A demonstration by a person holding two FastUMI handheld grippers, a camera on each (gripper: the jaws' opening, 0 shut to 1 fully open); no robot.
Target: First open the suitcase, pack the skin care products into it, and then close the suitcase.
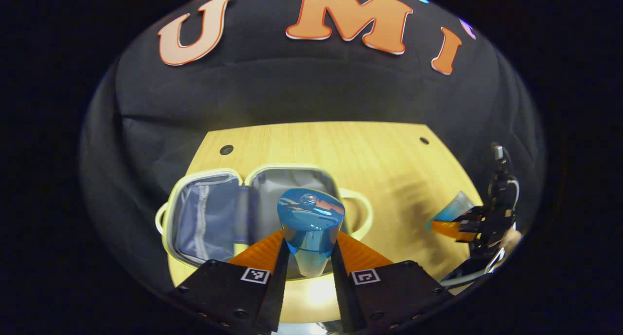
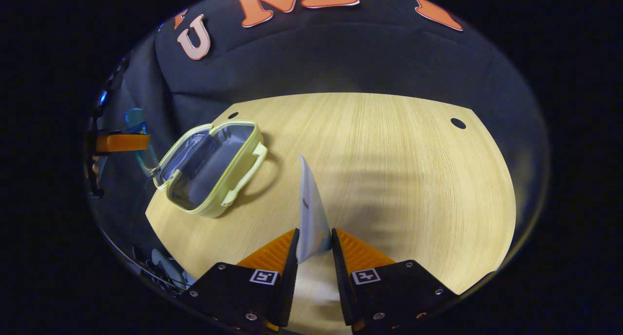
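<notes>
The wooden table (image 2: 389,169) is carrying the scene, pale and grained, with small round holes near its far corners. The suitcase (image 1: 253,213) is lying open on it, a small pale yellow-green case with both halves spread flat, showing a grey lining and a loop handle on its right side in the left gripper view. In the right gripper view the suitcase (image 2: 209,167) is sitting near the table's left edge, well apart from that gripper.

The left gripper (image 1: 309,257) is clamping a blue bottle (image 1: 310,230) between both fingers; the bottle is translucent blue with a broad, glossy top facing the camera, and it is hovering in front of the open case's right half. The right gripper (image 2: 314,250) is pinching a tube (image 2: 311,213) with both fingers, a pale blue-white tube tapering to a flat, thin end that is pointing away over bare table.

At the right edge of the left gripper view, the right gripper (image 1: 455,225) is appearing with the tube (image 1: 452,208) in its fingers. At the left edge of the right gripper view, the left gripper (image 2: 121,141) is appearing with the blue bottle (image 2: 134,118).
</notes>
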